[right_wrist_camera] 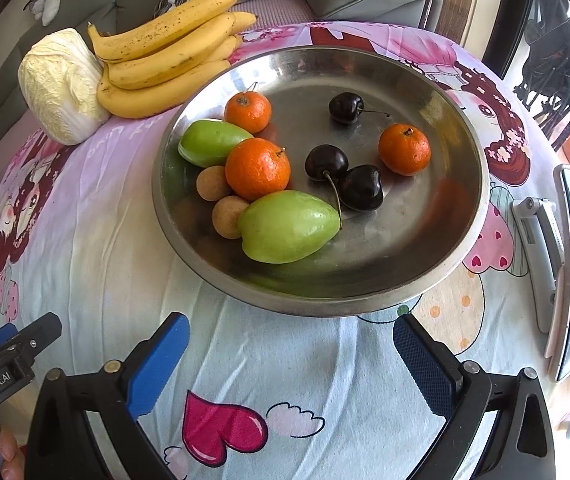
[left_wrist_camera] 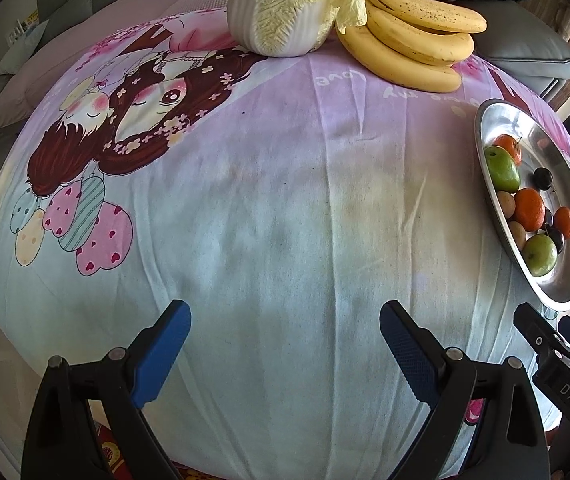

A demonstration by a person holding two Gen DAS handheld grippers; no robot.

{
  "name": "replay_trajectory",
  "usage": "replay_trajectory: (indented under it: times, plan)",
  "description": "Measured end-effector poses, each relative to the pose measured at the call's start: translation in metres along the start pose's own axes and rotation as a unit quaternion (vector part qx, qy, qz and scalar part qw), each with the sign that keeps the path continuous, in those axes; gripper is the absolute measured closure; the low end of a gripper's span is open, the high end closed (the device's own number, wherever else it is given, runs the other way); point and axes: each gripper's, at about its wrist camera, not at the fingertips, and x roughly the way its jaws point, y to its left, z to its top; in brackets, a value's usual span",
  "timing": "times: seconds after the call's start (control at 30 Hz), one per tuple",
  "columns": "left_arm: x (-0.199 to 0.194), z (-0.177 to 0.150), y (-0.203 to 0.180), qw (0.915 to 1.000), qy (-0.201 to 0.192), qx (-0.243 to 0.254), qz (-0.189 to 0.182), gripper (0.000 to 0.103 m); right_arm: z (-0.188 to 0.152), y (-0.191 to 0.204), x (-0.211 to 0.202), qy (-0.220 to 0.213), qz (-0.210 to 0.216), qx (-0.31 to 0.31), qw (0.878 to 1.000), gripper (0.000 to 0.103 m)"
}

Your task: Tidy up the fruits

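A: Fingers of the right gripper are spread wide, holding nothing, facing the steel bowl of fruit straight ahead.

B: And the left gripper?

A: Equally wide, empty; the bowl sits off to its right, so the right gripper is nearer.

Left gripper spread wide over tablecloth

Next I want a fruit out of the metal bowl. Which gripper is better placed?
Probably the right gripper: it is open with the metal bowl directly ahead. The left gripper, also open, faces bare tablecloth, with the bowl off to its right.
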Motion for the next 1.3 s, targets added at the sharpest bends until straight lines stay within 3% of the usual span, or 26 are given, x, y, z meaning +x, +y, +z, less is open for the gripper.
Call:
replay_trajectory:
  times: [1.3]
  plan:
    - [0.0048, 0.0016, 0.0034, 1.0000, 0.002, 0.000, 0.009, 0.007, -0.0006, 0.0006, 0.0053, -0.002, 0.005, -0.008, 1.000, 0.000]
